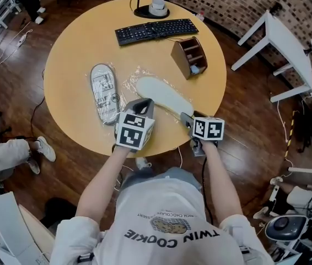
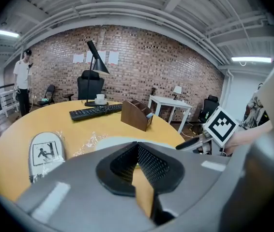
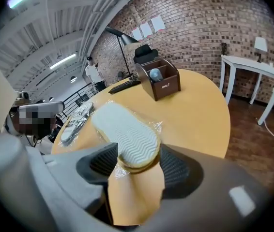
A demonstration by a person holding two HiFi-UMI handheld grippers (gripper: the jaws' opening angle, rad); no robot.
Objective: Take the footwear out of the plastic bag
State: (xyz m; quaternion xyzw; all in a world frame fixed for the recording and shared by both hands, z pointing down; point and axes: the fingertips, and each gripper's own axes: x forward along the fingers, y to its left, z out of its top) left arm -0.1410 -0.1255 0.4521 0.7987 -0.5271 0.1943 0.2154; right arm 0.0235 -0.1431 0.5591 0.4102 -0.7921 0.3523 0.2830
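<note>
A white slipper (image 1: 161, 95) lies sole up on crinkled clear plastic (image 1: 134, 81) on the round wooden table (image 1: 73, 48). I cannot tell whether the plastic still covers it. Its near end (image 3: 134, 146) sits between the jaws of my right gripper (image 3: 137, 167), which stand wide open with the pads off it. A second slipper (image 1: 104, 91) with a printed label lies wrapped in its bag to the left. My left gripper (image 1: 144, 106) hovers between the two slippers at the table's near edge. Its jaws (image 2: 137, 146) are shut on nothing.
A black keyboard (image 1: 156, 31) and a lamp base with a cup (image 1: 153, 9) are at the far side. A brown wooden organizer (image 1: 190, 56) stands beyond the white slipper. A white side table (image 1: 283, 43) is off to the right. A person (image 2: 22, 81) stands far back.
</note>
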